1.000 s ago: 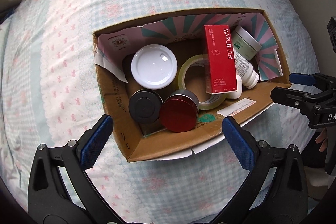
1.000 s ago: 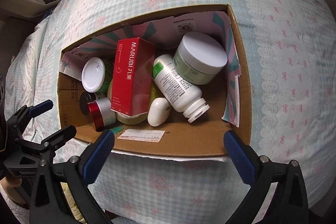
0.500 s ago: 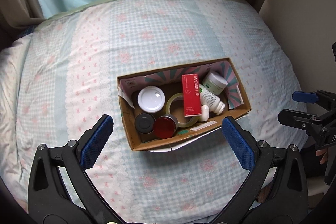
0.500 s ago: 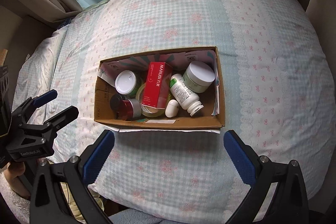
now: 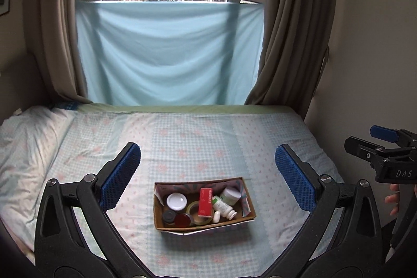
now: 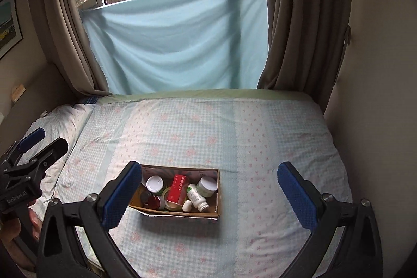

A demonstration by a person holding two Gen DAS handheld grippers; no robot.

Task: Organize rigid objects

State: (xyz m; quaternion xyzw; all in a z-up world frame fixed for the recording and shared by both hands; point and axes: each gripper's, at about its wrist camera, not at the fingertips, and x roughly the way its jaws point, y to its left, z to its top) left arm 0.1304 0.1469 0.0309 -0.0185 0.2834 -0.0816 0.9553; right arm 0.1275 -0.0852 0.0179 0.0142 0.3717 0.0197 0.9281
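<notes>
Both tools are held above the bed [image 5: 208,142], jaws spread wide and gripping nothing: left gripper [image 5: 208,179], right gripper [image 6: 211,189]. At 6 o'clock in both views sits the cardboard box [image 5: 208,227], holding a red carton [image 5: 204,202], a toppled white bottle [image 5: 222,206] and jars.

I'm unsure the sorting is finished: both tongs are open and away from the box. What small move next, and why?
Probably hold both tongs back and stop: the left tongs and right tongs are open and empty, and the red carton, white bottle and jars all sit inside the cardboard box; nothing loose shows on the bedspread.
</notes>
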